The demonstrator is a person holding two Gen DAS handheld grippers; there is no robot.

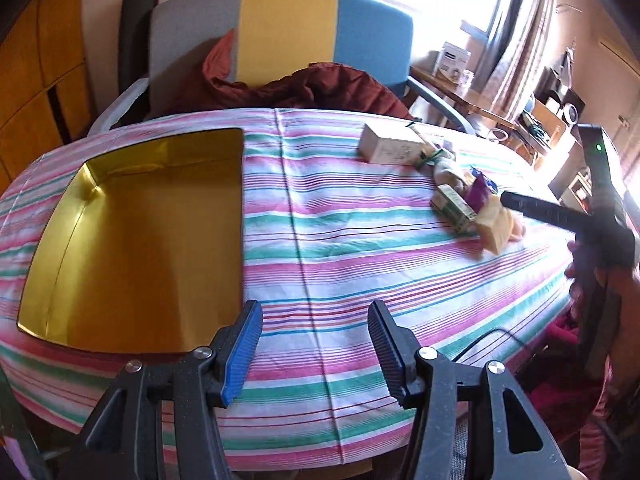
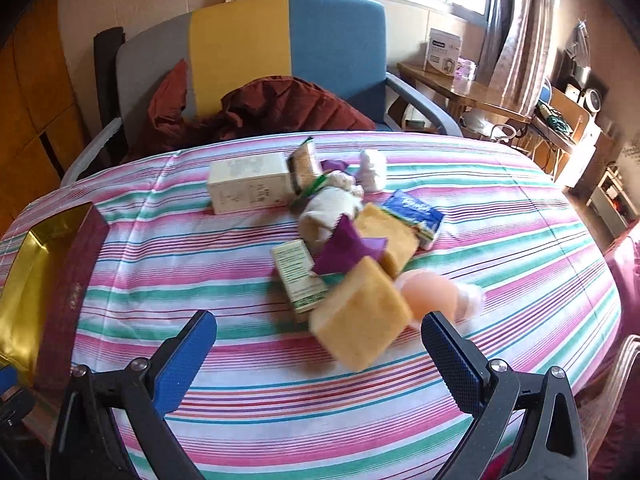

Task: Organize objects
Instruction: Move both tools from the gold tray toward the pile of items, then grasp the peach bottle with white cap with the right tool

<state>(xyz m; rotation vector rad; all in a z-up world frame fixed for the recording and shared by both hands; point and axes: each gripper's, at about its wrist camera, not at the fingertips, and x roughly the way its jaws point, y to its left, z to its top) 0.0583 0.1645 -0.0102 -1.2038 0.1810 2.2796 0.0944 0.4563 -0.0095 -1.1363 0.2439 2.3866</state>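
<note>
A box with a shiny gold lining stands with its top uncovered on the left of the striped table. My left gripper hovers open just right of it, with nothing between its fingers. A loose pile lies to the right: a cream carton, a green-and-white small box, two yellow sponges, a purple sachet, a blue tissue pack, a peach ball and a white soft toy. My right gripper is open wide above the near sponge, without touching it.
The striped cloth covers the whole table. A grey, yellow and blue chair with a rust-red quilt stands behind it. A wooden side table and shelves are at the far right. The gold box's maroon wall shows at the left.
</note>
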